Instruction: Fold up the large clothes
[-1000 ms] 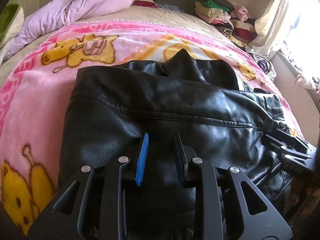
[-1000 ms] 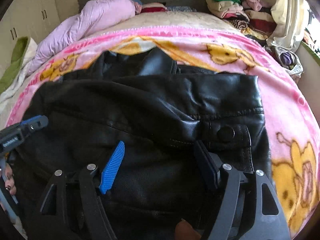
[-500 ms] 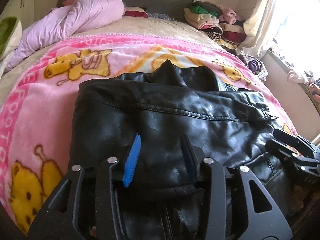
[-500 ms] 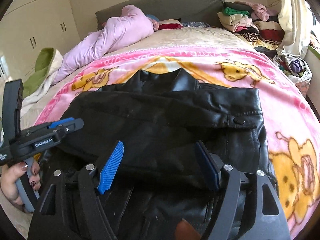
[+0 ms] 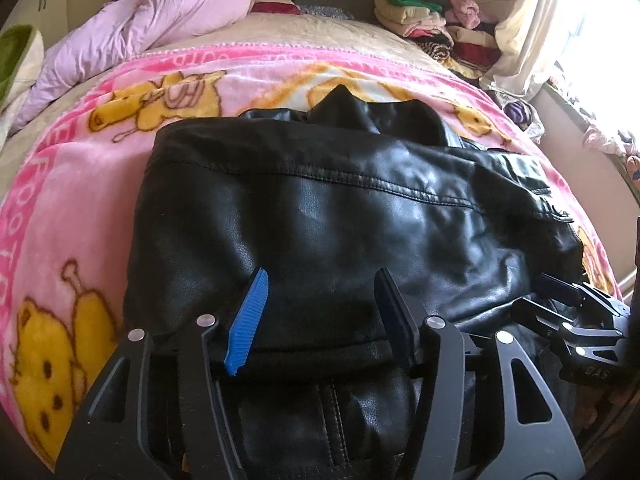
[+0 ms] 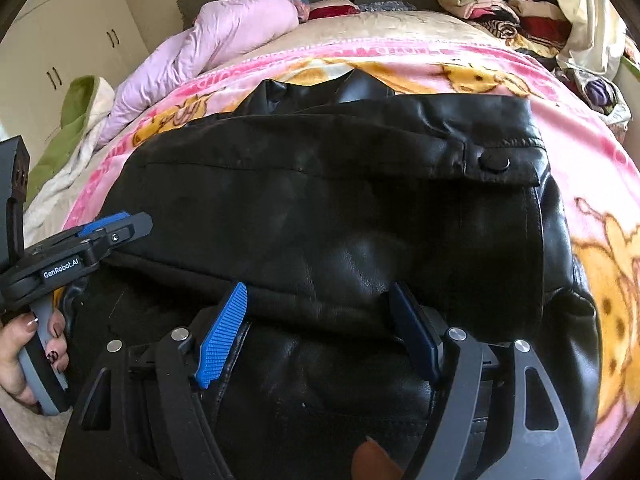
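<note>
A black leather jacket (image 5: 320, 208) lies folded over on the pink blanket (image 5: 72, 200), its collar pointing to the far side. My left gripper (image 5: 322, 276) hangs over the near folded edge. Its jaws are opening and the pads do not press the leather between them. In the right wrist view the same jacket (image 6: 320, 200) shows a snap tab at the right. My right gripper (image 6: 319, 288) stands wide open above the fold's near edge, gripping nothing. The left gripper (image 6: 116, 232) shows at the left, held by a hand (image 6: 16, 344). The right gripper (image 5: 560, 300) shows low at the right.
A lilac duvet (image 5: 160, 20) lies bunched at the bed's far left. A pile of folded clothes (image 5: 432, 28) sits at the far right beside a pale curtain (image 5: 532, 20). A white wardrobe (image 6: 60, 40) stands to the left of the bed.
The left jaws have spread apart and let go of the leather. Both grippers have drawn back toward the near edge, and the left gripper has come into the right wrist view.
</note>
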`<action>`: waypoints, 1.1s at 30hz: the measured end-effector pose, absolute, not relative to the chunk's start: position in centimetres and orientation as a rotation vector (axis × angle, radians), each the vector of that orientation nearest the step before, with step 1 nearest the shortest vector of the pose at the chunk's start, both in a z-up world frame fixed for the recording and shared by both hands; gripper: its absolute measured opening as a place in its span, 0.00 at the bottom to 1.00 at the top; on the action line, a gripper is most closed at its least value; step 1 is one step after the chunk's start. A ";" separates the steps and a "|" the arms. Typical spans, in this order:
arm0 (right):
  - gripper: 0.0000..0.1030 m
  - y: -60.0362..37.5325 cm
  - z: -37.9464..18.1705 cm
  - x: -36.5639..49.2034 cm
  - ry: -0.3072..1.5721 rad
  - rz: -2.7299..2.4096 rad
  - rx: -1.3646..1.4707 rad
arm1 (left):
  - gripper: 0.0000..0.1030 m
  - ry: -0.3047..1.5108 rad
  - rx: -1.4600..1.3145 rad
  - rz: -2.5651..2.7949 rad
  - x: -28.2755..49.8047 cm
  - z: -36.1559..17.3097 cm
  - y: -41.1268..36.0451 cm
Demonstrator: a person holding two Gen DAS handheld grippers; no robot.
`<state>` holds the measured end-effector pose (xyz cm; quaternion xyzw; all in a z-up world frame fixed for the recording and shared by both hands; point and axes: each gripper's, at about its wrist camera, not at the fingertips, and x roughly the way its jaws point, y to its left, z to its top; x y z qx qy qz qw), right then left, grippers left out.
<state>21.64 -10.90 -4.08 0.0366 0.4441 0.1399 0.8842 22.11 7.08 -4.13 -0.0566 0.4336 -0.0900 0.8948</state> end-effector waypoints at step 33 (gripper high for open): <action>0.93 -16.8 5.6 12.3 0.696 0.285 0.214 | 0.91 0.753 -0.114 -0.040 12.3 3.3 9.3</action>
